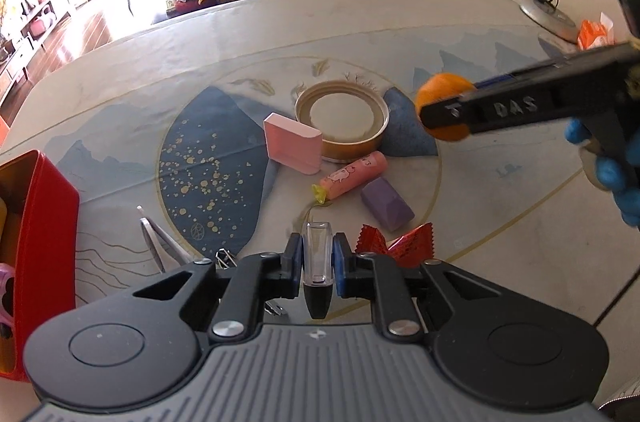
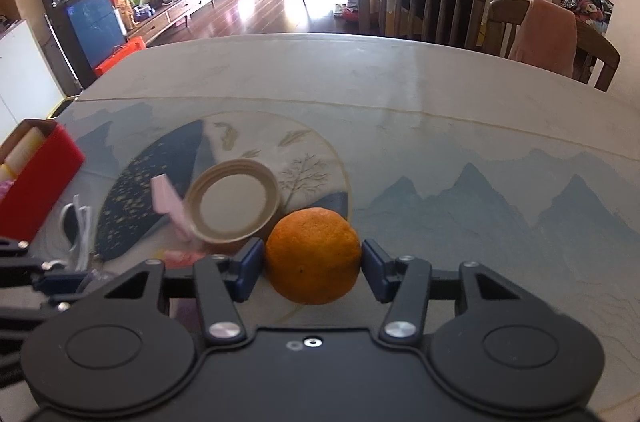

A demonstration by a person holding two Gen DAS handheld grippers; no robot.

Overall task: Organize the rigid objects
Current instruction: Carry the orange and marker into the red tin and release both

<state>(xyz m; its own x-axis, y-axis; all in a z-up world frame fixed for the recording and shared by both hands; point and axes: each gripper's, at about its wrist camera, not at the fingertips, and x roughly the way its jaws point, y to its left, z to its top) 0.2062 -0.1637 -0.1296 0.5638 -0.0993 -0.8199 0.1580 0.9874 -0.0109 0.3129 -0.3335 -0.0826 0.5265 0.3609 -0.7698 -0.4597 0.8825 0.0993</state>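
Holding two things at once: my left gripper [image 1: 316, 254] is clenched on a clear cap [image 1: 317, 252] low over the table [image 1: 480, 22], and my right gripper [image 2: 313, 272] has its pads pressed on an orange [image 2: 313, 256], lifted off the cloth. A few items already sit in the red box [image 1: 52, 206] at the left. I judge most work remains: pink block [image 1: 294, 142], ring lid [image 1: 342, 120], pink tube [image 1: 354, 174], purple block [image 1: 386, 204], red wrapper [image 1: 396, 244] and tweezers [image 1: 158, 240] are all loose.
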